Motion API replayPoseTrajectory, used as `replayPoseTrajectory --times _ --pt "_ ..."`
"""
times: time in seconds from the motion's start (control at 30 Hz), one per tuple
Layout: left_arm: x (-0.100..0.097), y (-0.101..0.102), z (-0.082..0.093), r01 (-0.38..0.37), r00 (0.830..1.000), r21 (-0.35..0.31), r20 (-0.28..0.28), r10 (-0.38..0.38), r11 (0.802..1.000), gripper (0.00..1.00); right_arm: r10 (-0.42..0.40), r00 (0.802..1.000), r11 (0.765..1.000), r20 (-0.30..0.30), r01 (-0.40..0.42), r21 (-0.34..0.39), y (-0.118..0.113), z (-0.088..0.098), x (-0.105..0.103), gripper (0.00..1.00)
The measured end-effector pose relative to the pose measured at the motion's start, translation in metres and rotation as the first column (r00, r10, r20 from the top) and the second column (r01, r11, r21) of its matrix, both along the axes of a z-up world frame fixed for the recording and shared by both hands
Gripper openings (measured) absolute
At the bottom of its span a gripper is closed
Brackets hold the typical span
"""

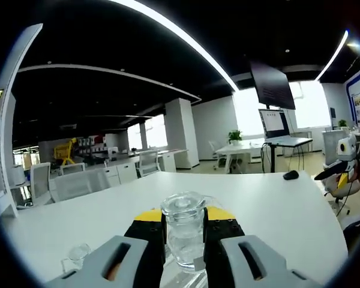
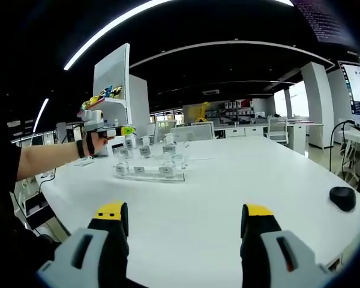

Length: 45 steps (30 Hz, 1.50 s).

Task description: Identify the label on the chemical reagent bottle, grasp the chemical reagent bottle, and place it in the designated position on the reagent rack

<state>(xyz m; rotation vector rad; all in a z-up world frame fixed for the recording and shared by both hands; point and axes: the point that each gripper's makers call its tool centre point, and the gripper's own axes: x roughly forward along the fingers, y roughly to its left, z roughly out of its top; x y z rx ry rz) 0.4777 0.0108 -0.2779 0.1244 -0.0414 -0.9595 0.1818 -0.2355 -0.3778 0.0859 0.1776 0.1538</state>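
In the left gripper view, a clear glass reagent bottle [image 1: 183, 231] with a glass stopper stands upright between the yellow-tipped jaws of my left gripper [image 1: 184, 227], which is shut on it just above the white table [image 1: 276, 204]. The right gripper view shows my right gripper [image 2: 186, 219] open over the table with nothing between its jaws. Farther back, a clear tiered reagent rack [image 2: 149, 171] holds several small labelled bottles [image 2: 168, 151]. The left gripper [image 2: 111, 131], held by a person's arm, hovers at the rack's left end. The labels are too small to read.
A black computer mouse [image 2: 342, 198] lies at the table's right edge. A white partition with shelves [image 2: 117, 84] stands behind the rack. Another small clear glass bottle [image 1: 77, 255] sits near the lower left of the left gripper view. Office desks and chairs fill the background.
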Motion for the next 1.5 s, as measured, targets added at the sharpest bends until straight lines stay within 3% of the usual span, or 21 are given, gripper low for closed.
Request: replayPoseTrajectory --times 0.73,1.3,1.5 --pt "-0.009 -0.009 -0.036 -0.066 0.998 0.016 -0.007 0.066 0.998 0.23 -0.013 1.0 1.0 -0.007 0.013 -0.011 -0.006 0.001 -0.004 0.73" --pt "0.0 -0.01 -0.062 -0.104 0.995 0.051 0.012 0.104 0.993 0.23 -0.02 1.0 1.0 -0.008 0.02 -0.013 -0.007 0.0 -0.003 0.73" --pt "0.003 -0.007 -0.062 -0.126 0.992 0.045 0.017 0.125 0.991 0.23 -0.022 1.0 1.0 -0.009 0.022 -0.013 -0.008 0.0 -0.004 0.73"
